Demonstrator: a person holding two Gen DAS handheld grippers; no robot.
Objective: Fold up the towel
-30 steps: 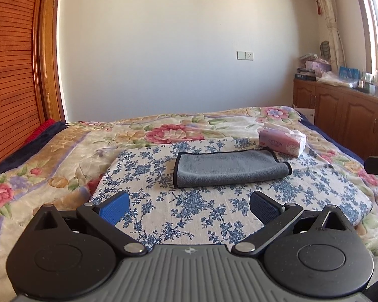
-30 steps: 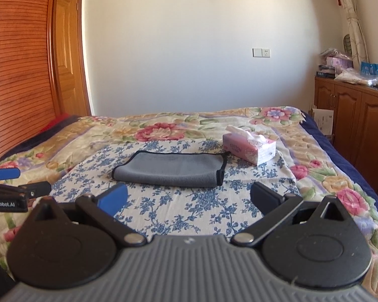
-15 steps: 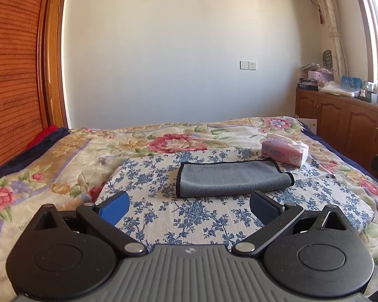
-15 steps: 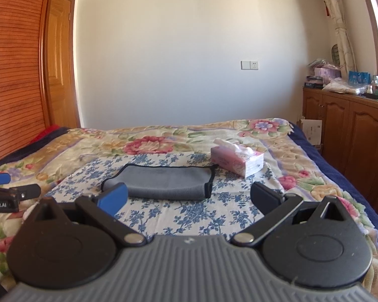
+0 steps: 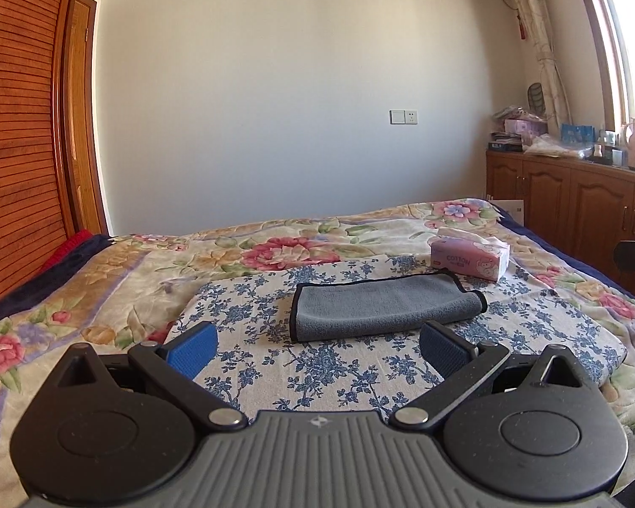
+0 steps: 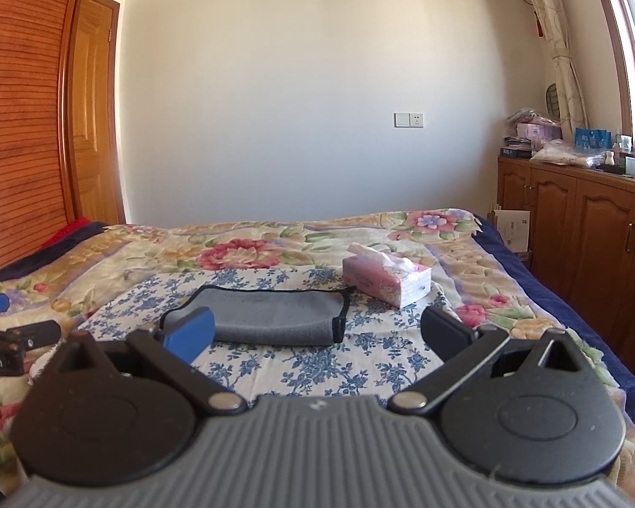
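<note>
Fingers: both grippers have their two fingers spread wide, with nothing between them and nothing touched.
Left gripper (image 5: 317, 349): held level above the near part of the bed, pointing at the far wall; its blue ribbed pads (image 5: 190, 349) sit on black linkage arms joined to a grey ridged body.
Right gripper (image 6: 317, 332): held at about the same height and heading, to the right of the other gripper; same build, with a bright blue pad on one side and a darker one on the other.
Towel (image 5: 383, 307): grey, soft and napped with a thin black binding, already folded into a flat oblong; it lies ahead of both grippers, apart from them, on a blue flowered cloth (image 5: 330, 364).
Towel seen from the right (image 6: 275, 317): its near edge is a rounded fold, and one blue pad partly covers its left end.
Tissue box (image 5: 470, 256): pink soft pack with white tissue poking out, just beyond the towel's far right corner; whether they touch is unclear.
Bed (image 5: 106, 292): covered by a plush quilt with large pink flowers under the flowered cloth.
Surroundings: slatted wooden panel on the left, wooden cabinets (image 6: 584, 228) along the right.
</note>
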